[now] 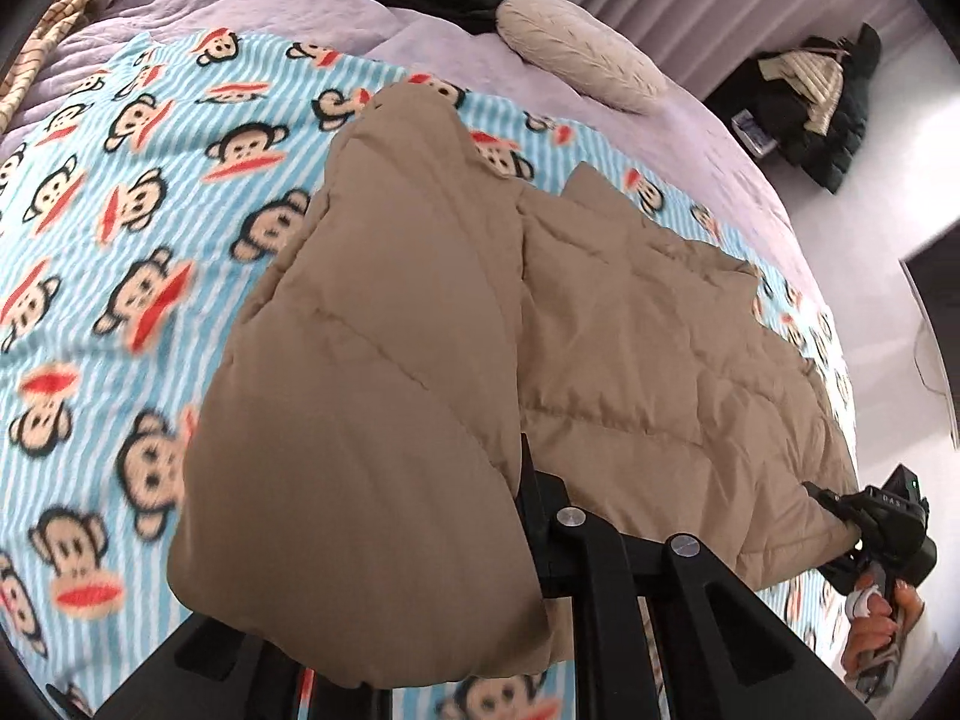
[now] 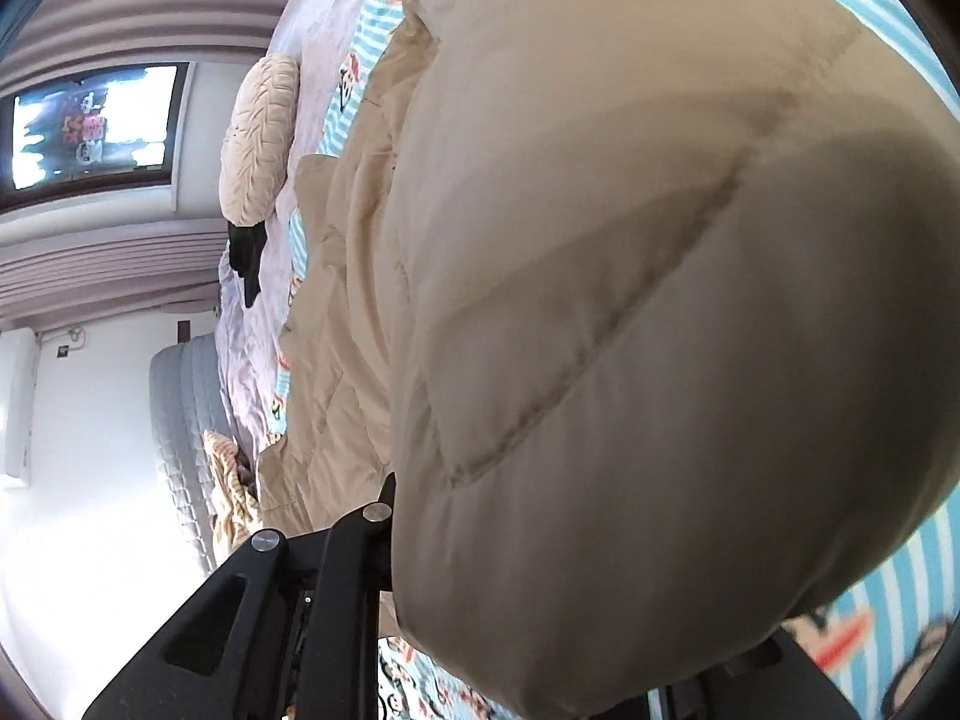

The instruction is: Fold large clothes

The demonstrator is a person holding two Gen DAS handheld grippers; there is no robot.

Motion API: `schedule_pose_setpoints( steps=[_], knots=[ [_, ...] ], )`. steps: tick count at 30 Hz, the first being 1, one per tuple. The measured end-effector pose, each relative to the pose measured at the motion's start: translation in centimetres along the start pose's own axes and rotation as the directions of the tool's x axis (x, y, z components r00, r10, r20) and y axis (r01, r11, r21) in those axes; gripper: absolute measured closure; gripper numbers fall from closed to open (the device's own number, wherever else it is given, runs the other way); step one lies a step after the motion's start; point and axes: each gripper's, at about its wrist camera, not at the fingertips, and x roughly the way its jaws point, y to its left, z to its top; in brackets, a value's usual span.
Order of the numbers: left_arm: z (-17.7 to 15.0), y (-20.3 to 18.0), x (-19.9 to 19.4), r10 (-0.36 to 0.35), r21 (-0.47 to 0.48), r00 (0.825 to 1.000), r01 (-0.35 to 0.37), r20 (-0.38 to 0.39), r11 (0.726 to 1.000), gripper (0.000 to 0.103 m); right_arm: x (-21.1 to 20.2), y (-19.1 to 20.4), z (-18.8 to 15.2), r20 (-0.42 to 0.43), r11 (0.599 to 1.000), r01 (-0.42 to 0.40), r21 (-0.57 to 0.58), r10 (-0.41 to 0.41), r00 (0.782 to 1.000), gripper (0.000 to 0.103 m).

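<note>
On the monkey blanket (image 1: 120,228), both tools apparently pinching the tan quilted coat's (image 1: 630,360) edge.

My left claw (image 1: 480,540) sat at the 6 o'clock edge of its own view, its jaws closed on a thick fold of the tan padded jacket (image 1: 630,360), one dark finger (image 1: 528,480) showing beside the cloth. My right claw (image 1: 840,516) lay out at 4 o'clock in that view, clamped on the jacket's far edge, my right hand (image 1: 876,624) wrapped round its handle. In the right view, puffed cloth hid most of that claw.
</note>
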Motion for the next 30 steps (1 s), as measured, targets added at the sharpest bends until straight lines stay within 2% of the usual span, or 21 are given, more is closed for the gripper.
schedule_pose_setpoints(
  steps=[7,12,17,19,20,21,22,23,25,27,30],
  knots=[
    [-7.9,1.7,-3.2,-0.008,0.038,0.994,0.012,-0.106,0.999,0.086,-4.0,-3.7,-6.3,-0.007,0.999,0.033,0.037,-0.033,0.999,0.082],
    [-12.3,3.0,-4.7,0.006,0.011,0.989,-0.004,-0.145,1.0,0.086,-5.8,-6.8,-10.4,-0.04,0.994,0.047,0.099,-0.043,0.998,0.082],
    [-14.7,3.8,-3.4,0.068,-0.021,0.986,-0.072,-0.15,0.997,0.085,-5.5,-9.5,-10.2,-0.064,0.991,0.073,0.115,-0.066,0.996,0.078],
    [-15.2,3.8,-3.2,0.107,-0.036,0.983,-0.113,-0.147,0.993,0.078,-5.1,-9.8,-9.7,-0.085,0.989,0.097,0.111,-0.088,0.993,0.073],
    [-15.3,3.8,-3.2,0.121,-0.038,0.982,-0.128,-0.146,0.991,0.076,-5.1,-9.7,-9.6,-0.089,0.988,0.107,0.109,-0.097,0.991,0.067],
    [-15.4,3.8,-3.8,0.141,-0.042,0.98,-0.148,-0.142,0.988,0.073,-5.3,-9.5,-9.5,-0.098,0.986,0.134,0.096,-0.124,0.987,0.062],
    [-15.5,4.0,-4.3,0.146,-0.047,0.98,-0.154,-0.137,0.987,0.073,-5.5,-9.4,-9.6,-0.107,0.984,0.159,0.079,-0.15,0.983,0.052],
    [-15.8,4.1,-5.3,0.149,-0.057,0.981,-0.157,-0.124,0.986,0.073,-5.9,-9.1,-9.6,-0.121,0.979,0.197,0.051,-0.19,0.974,0.046],
    [-16.3,4.4,-7.1,0.162,-0.064,0.981,-0.169,-0.103,0.984,0.073,-7.0,-8.6,-9.9,-0.142,0.971,0.236,-0.027,-0.238,0.961,0.046],
    [-17.2,4.8,-9.3,0.185,-0.067,0.98,-0.19,-0.076,0.98,0.073,-8.4,-8.5,-10.7,-0.159,0.973,0.215,-0.079,-0.225,0.961,0.046],
    [-17.8,5.8,-11.2,0.179,-0.061,0.982,-0.182,-0.057,0.981,0.073,-10.2,-7.6,-12.2,-0.207,0.973,0.151,-0.175,-0.186,0.961,0.049]
  ],
)
